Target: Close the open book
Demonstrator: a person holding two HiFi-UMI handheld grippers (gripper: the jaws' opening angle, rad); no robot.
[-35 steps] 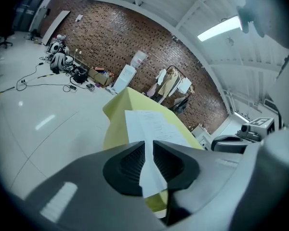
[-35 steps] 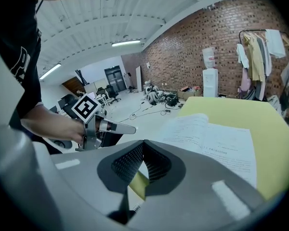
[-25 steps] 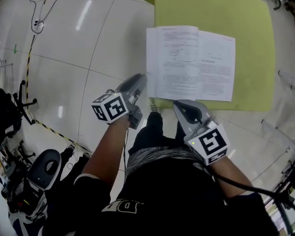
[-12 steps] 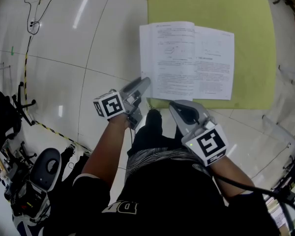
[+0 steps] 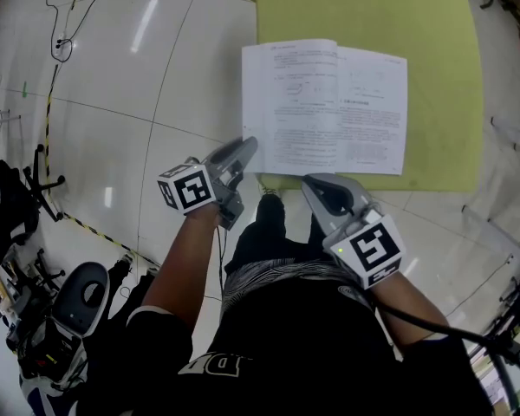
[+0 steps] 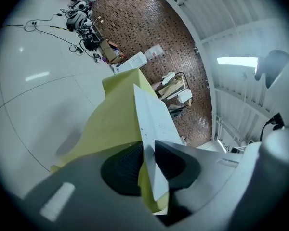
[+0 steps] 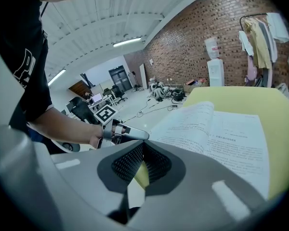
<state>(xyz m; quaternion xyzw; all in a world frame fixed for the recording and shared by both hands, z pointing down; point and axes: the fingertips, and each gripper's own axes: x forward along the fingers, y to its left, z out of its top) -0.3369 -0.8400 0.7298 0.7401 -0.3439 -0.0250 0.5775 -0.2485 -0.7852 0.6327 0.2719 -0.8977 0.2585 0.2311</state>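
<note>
The open book (image 5: 325, 107) lies flat on the yellow-green table (image 5: 433, 42), with white printed pages facing up. My left gripper (image 5: 247, 147) is at the book's lower left corner. In the left gripper view the edge of the book's left half (image 6: 151, 124) stands between the pads of that gripper (image 6: 147, 146). Its jaws have just been closing and now press on that edge. My right gripper (image 5: 316, 185) sits at the table's near edge, just below the book (image 7: 221, 134). The right gripper's (image 7: 143, 146) jaws are shut with nothing in them.
The table ends right in front of the person's legs and shoe (image 5: 271, 196). Cables (image 5: 65, 42) and a black-and-yellow tape line (image 5: 48, 120) run over the glossy floor at the left. An office chair (image 5: 78, 297) stands at the lower left. A brick wall (image 6: 149, 23) is beyond the table.
The left gripper has turned a little at the book's lower left corner. The right gripper has stayed where it was. The book still lies open.
</note>
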